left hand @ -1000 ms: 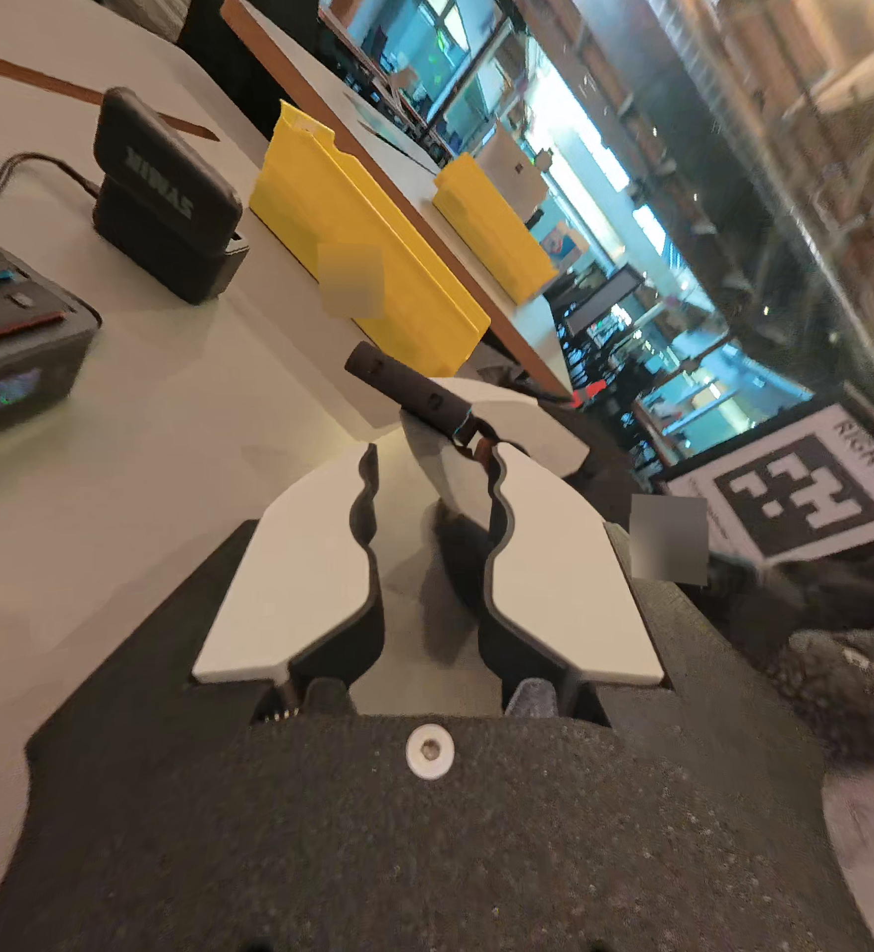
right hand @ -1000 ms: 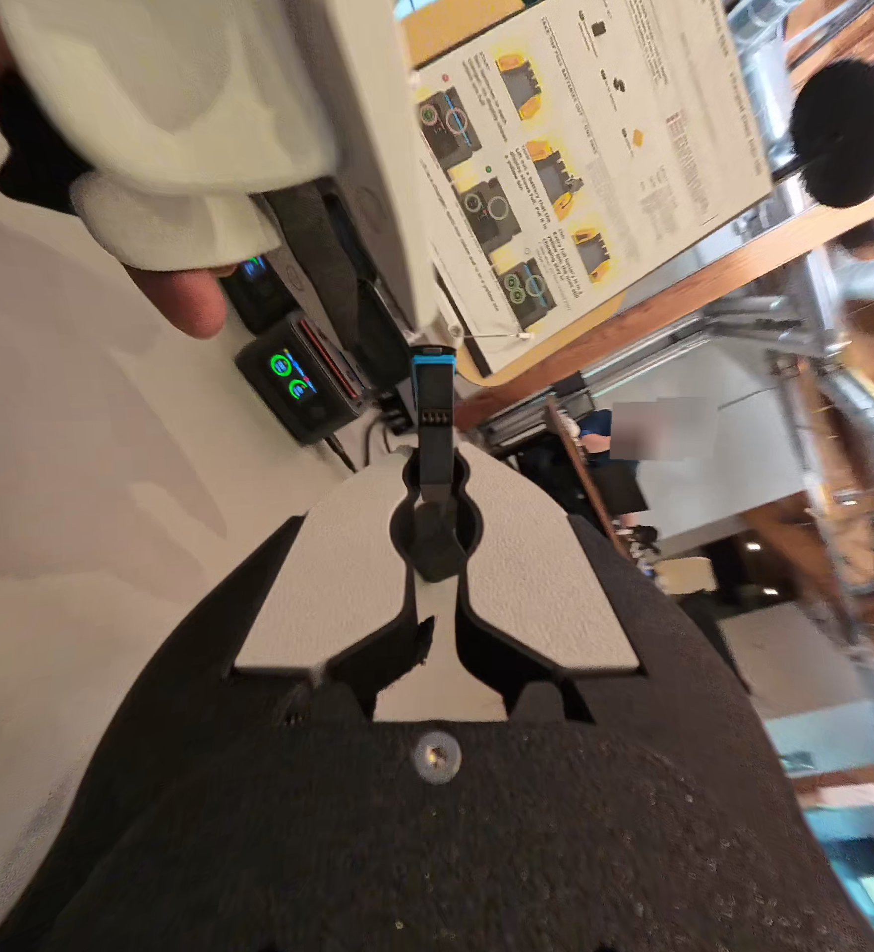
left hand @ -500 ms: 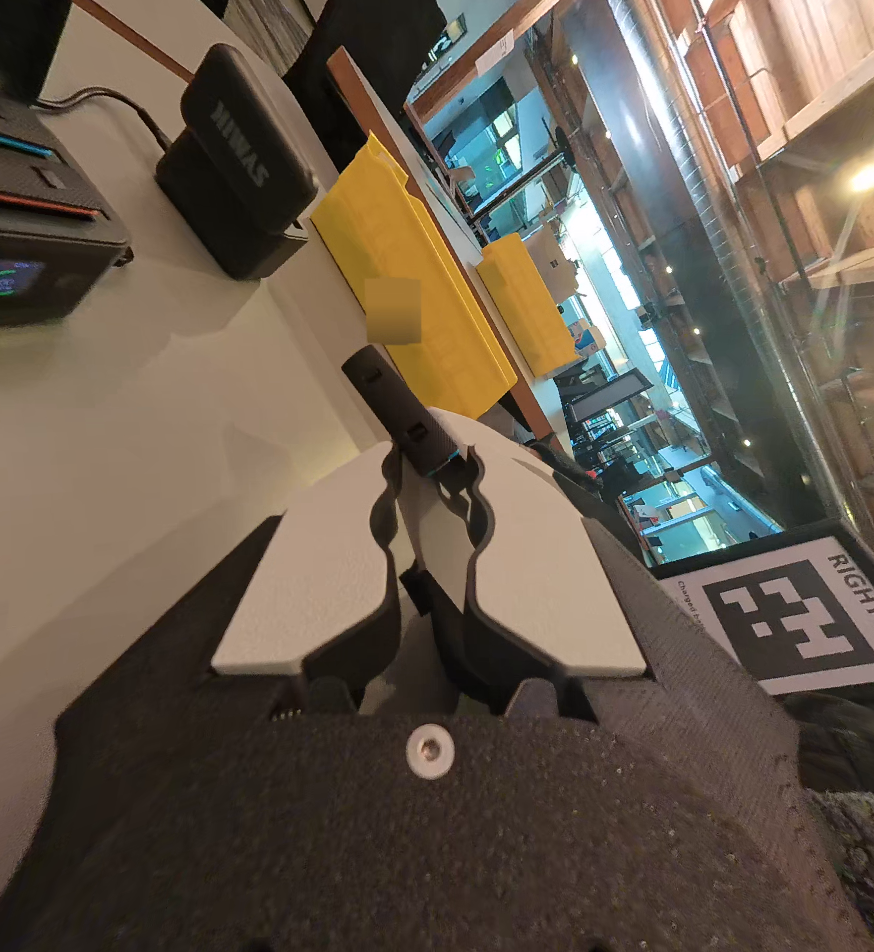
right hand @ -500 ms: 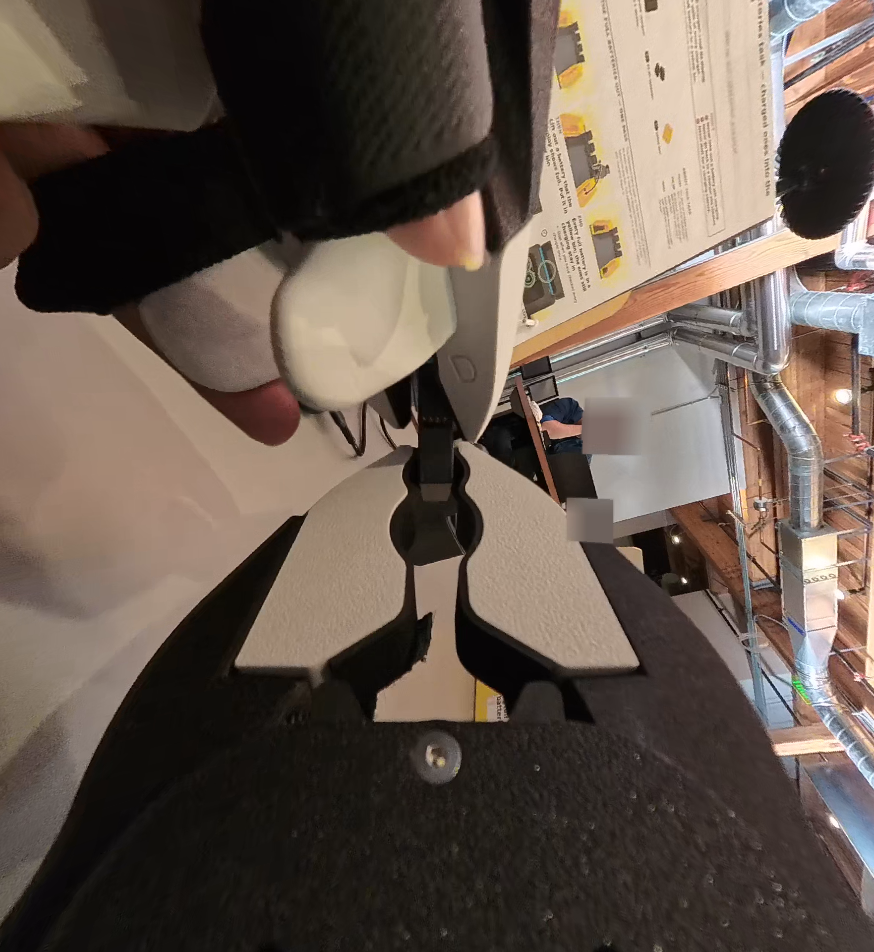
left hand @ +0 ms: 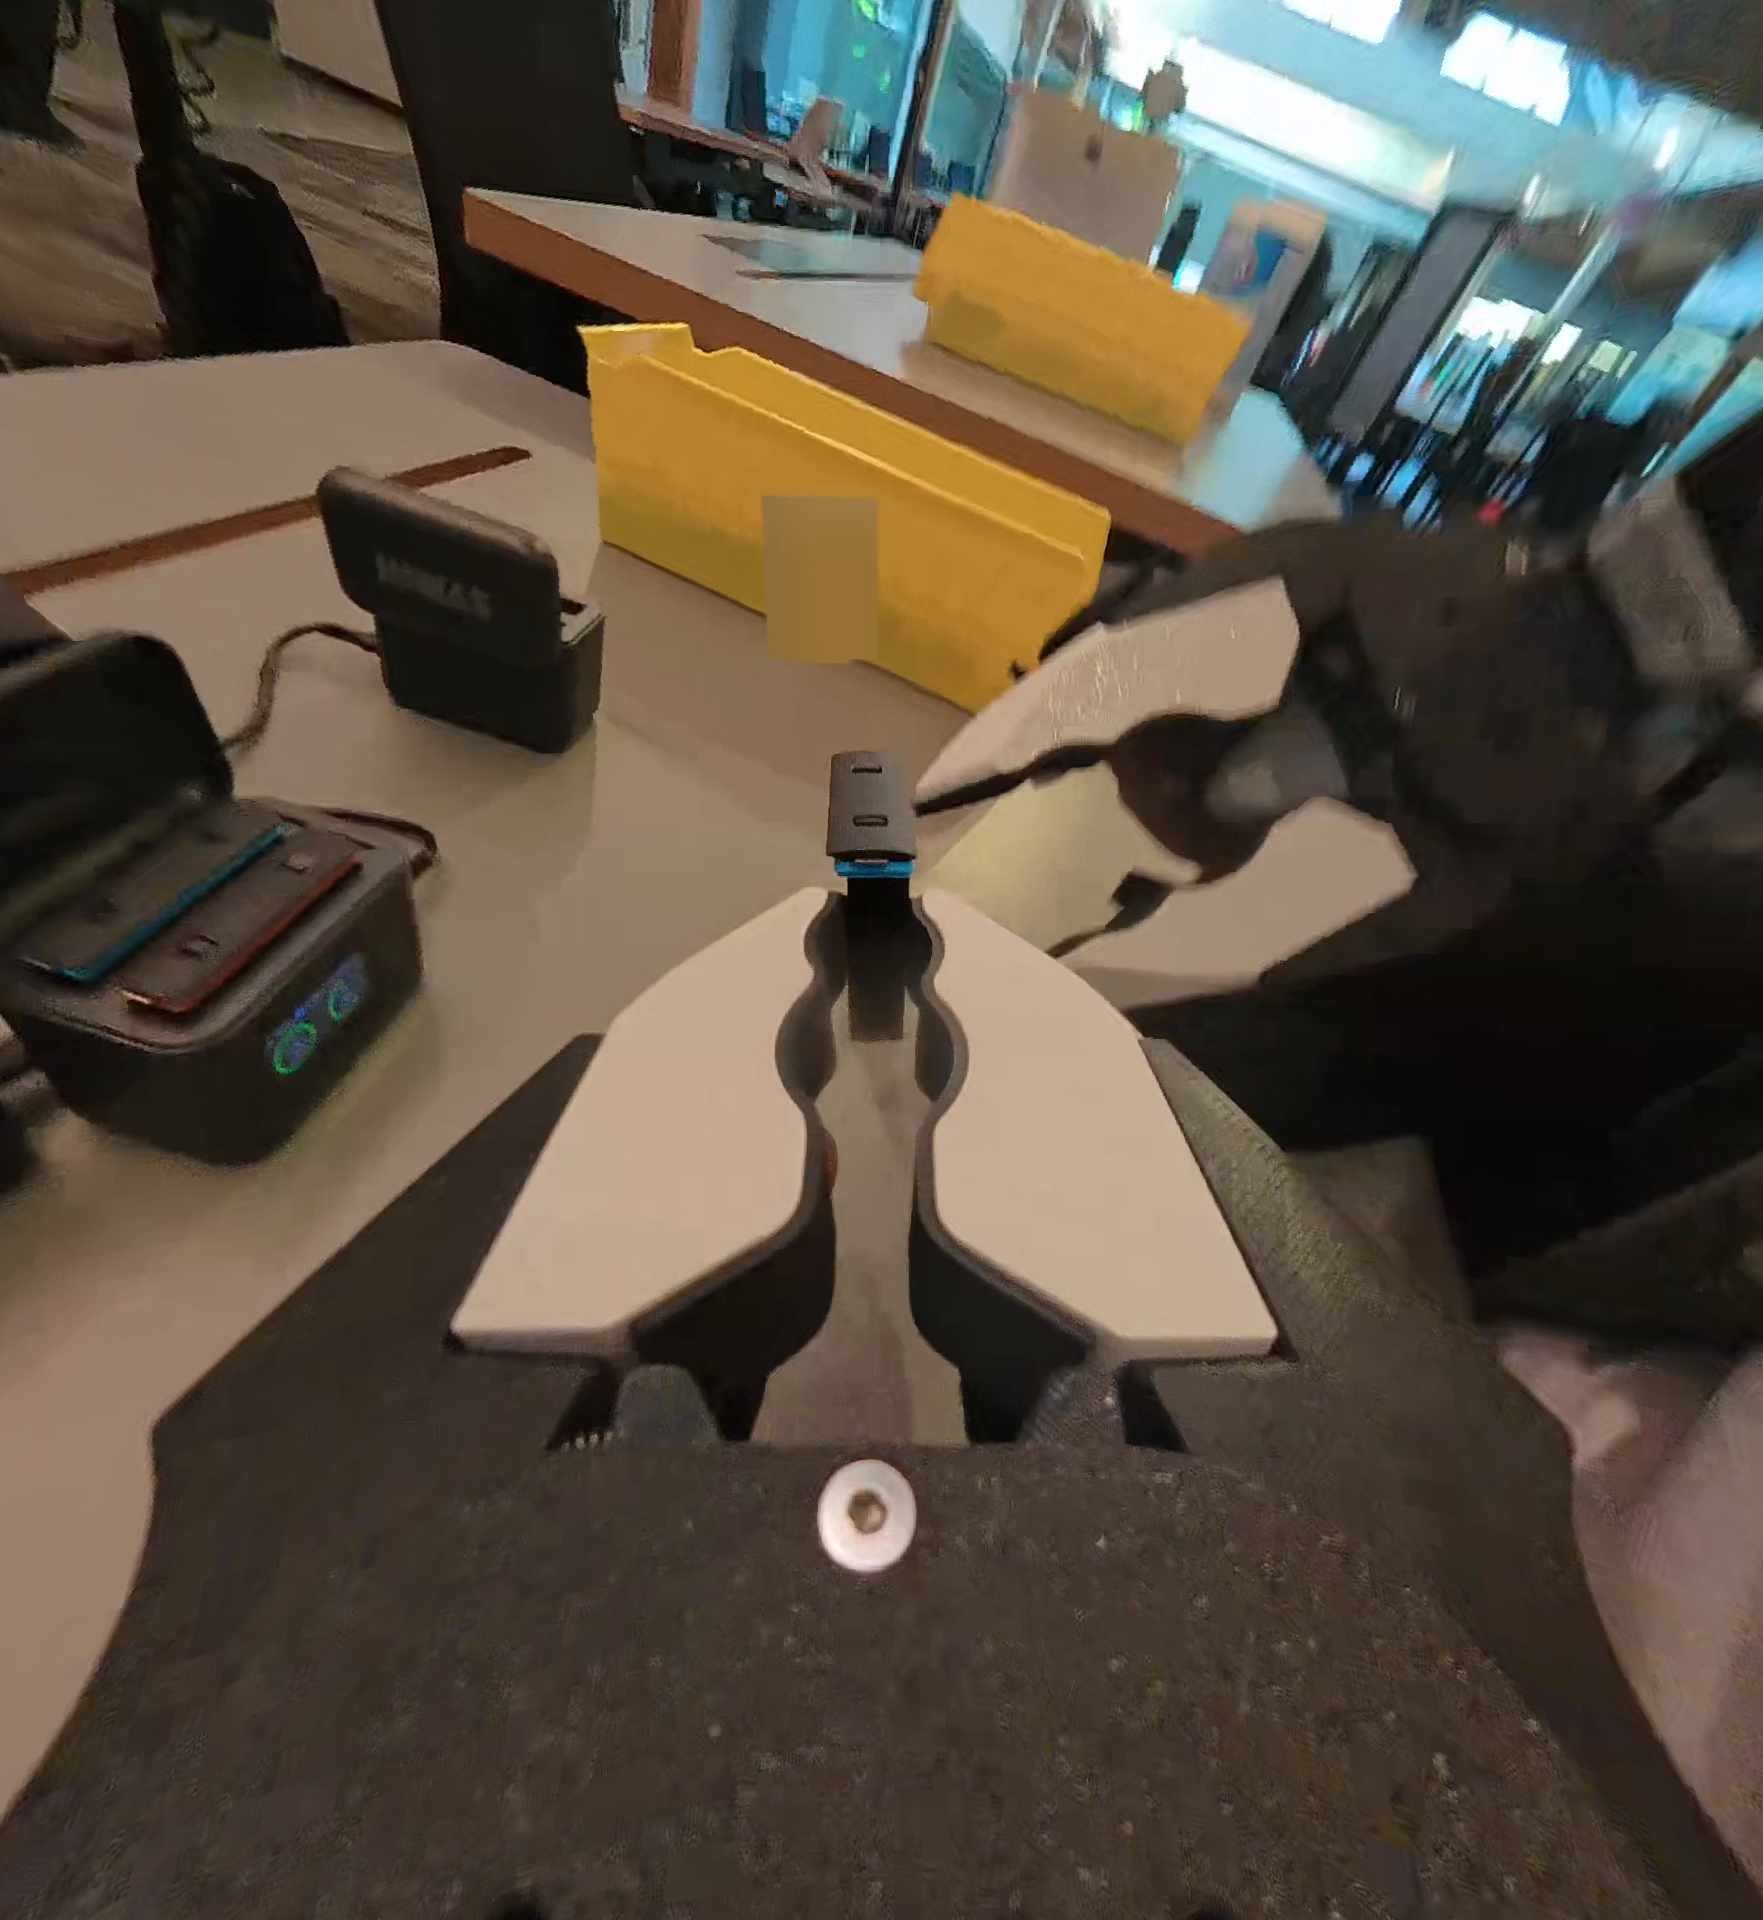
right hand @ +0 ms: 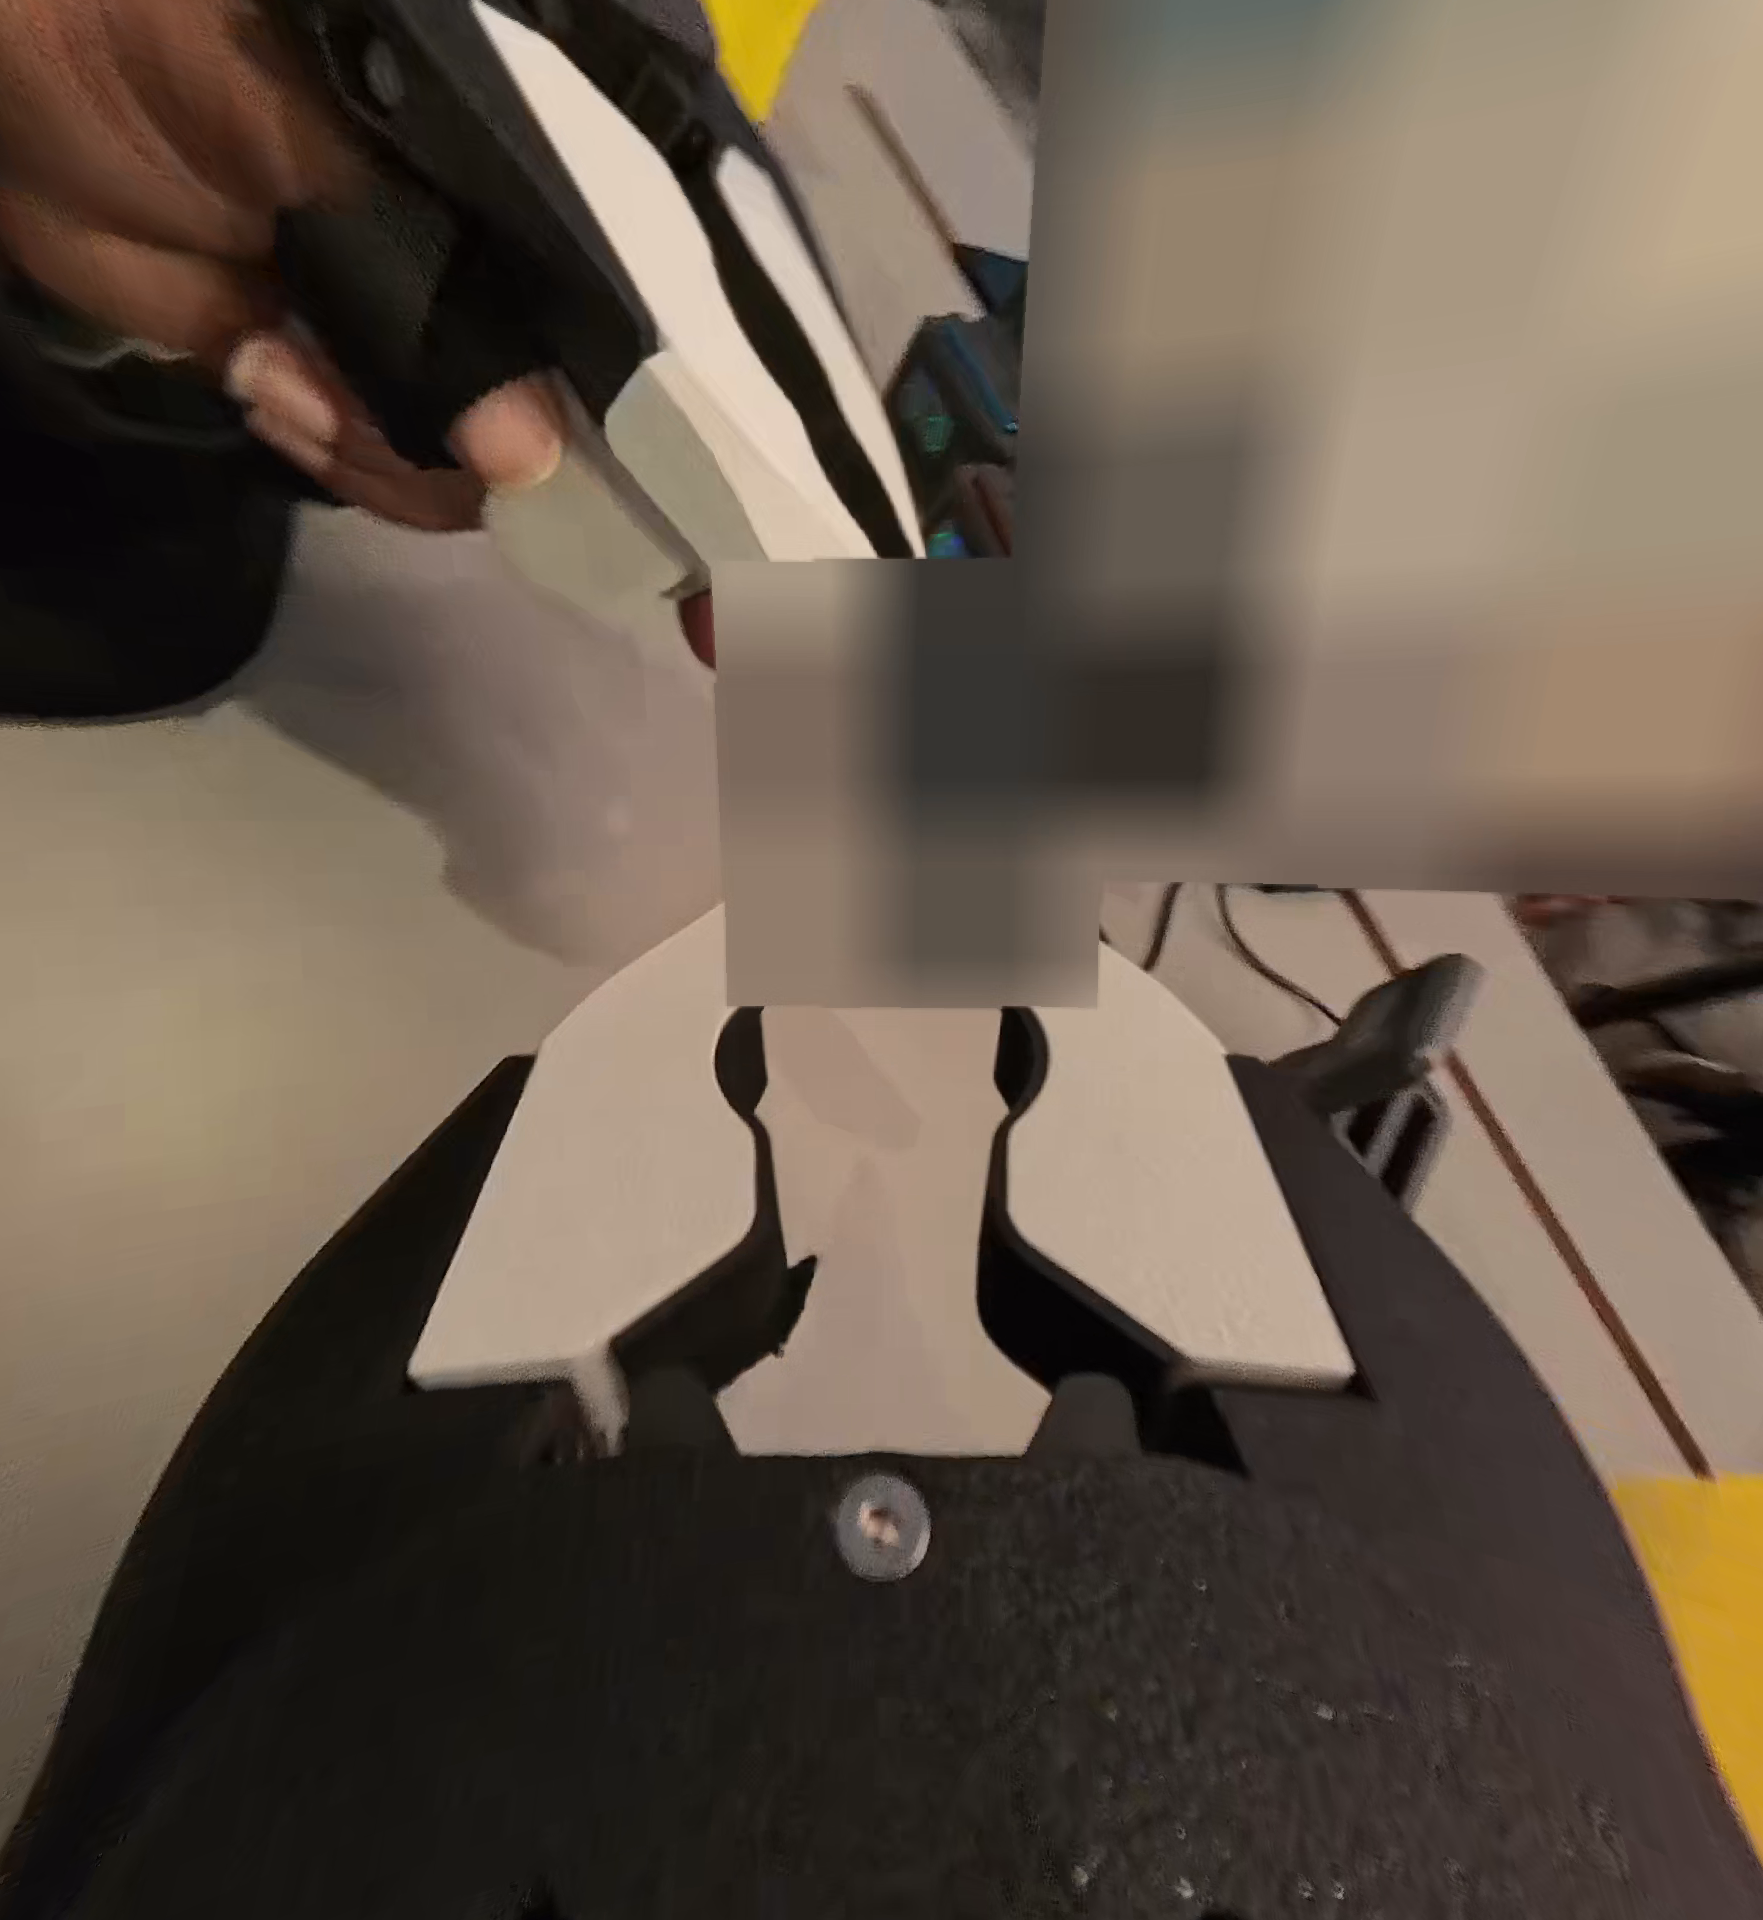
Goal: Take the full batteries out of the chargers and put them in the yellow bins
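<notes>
Writing: the small black charger (left hand: pixel 472 623) at 10 o'clock in your left wrist view has raised lettering on its lid, too smeared to make out. The open-lid charger (left hand: pixel 202 997) at 9 o'clock shows two green rings on its front; two batteries sit in its slots, one blue-edged and one red-edged.

Left gripper (left hand: pixel 872 909): nearly closed, its tips pinching the battery (left hand: pixel 869 805) by the blue-banded end. The black body sticks out upright past the tips, above the table (left hand: pixel 596 862).

Right gripper (right hand: pixel 882 1049): fingers wide apart, with nothing in the part of the gap you can see. The tips are hidden.

Room: the yellow bin (left hand: pixel 835 488) stands at 12 o'clock near the table's far edge, with bare tabletop between it and the battery. A second yellow bin (left hand: pixel 1074 312) sits on the next table, beyond a gap. The right gripper crowds in at 2 o'clock, just beside the battery.

Change: half a second ago the right gripper held this battery while the left was open around it. Now the left has it and the right has let go.
</notes>
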The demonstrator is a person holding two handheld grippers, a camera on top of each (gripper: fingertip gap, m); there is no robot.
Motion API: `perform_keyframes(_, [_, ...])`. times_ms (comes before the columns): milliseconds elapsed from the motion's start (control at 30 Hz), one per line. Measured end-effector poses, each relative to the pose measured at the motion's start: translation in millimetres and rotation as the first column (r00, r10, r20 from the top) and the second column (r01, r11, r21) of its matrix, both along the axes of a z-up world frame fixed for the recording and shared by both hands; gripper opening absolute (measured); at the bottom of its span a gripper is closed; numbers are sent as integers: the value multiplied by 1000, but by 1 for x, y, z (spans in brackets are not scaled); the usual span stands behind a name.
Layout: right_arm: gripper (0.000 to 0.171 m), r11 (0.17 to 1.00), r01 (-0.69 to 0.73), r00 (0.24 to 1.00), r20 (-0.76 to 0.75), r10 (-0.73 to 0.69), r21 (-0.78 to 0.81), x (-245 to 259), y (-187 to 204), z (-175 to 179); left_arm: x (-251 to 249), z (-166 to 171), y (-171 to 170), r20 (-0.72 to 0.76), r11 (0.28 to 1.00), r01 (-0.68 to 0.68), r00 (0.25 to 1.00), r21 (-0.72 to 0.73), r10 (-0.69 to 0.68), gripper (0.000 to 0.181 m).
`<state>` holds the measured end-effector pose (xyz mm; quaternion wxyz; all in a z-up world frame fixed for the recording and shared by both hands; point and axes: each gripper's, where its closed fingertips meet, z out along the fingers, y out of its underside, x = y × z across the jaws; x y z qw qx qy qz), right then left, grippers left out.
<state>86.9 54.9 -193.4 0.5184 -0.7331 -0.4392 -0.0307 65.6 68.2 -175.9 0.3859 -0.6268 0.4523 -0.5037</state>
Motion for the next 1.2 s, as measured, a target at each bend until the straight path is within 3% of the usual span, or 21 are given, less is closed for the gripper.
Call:
perform_keyframes(133, [41,981,-150,983,88,162,-124,8,-7,9,0,-12,-10,-101,975,37,995,219,-15,11])
perform_keyframes(300, [36,920,-296,911,214,353,-257,0,-8,9,6,-16,-25,-134,945,92,990,312,-52,11])
perform_keyframes(467, [21,863,-344,868,225,443,-371,-11,-7,-8,7,-15,-30,-136,925,97,989,367,-50,11])
perform_keyframes(933, [15,858,-358,891,141,432,-369,5,-7,-7,7,-10,-21,-57,927,17,998,375,4,19])
perform_keyframes(1200, [15,910,-288,865,326,380,-298,67,21,14,5,-17,-11,-65,935,-26,997,353,52,19])
